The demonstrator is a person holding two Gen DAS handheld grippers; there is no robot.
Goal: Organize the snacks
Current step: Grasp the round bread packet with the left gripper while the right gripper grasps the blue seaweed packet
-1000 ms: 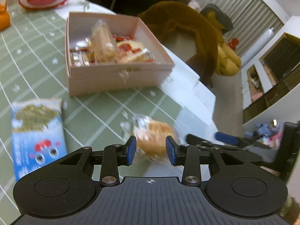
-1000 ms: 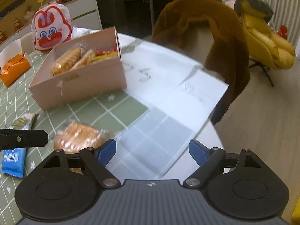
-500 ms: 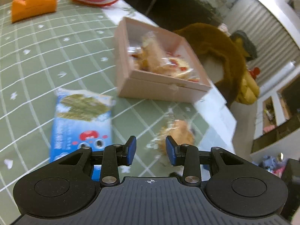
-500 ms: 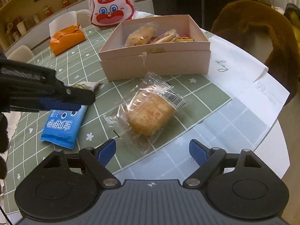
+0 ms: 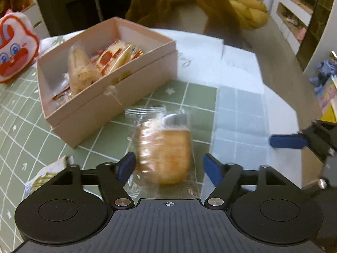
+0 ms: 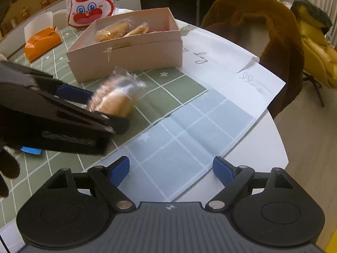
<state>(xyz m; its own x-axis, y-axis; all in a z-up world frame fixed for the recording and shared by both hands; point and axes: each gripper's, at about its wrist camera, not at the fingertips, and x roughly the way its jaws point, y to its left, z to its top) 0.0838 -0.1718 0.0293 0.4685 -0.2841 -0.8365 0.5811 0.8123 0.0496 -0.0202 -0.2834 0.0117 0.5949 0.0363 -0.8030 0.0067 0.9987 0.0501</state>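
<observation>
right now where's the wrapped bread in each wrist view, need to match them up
Left wrist view: the wrapped bread lies low in the centre, on the green tablecloth between the opening fingers of the left gripper, untouched by them.
Right wrist view: it sits left of centre, just past the left gripper that reaches in from the left edge.
Shared landmark: the pink box of snacks, just behind the bread in both.

Glossy clear-plastic bun wrapper (image 5: 162,139); matt cardboard box (image 5: 118,97)
</observation>
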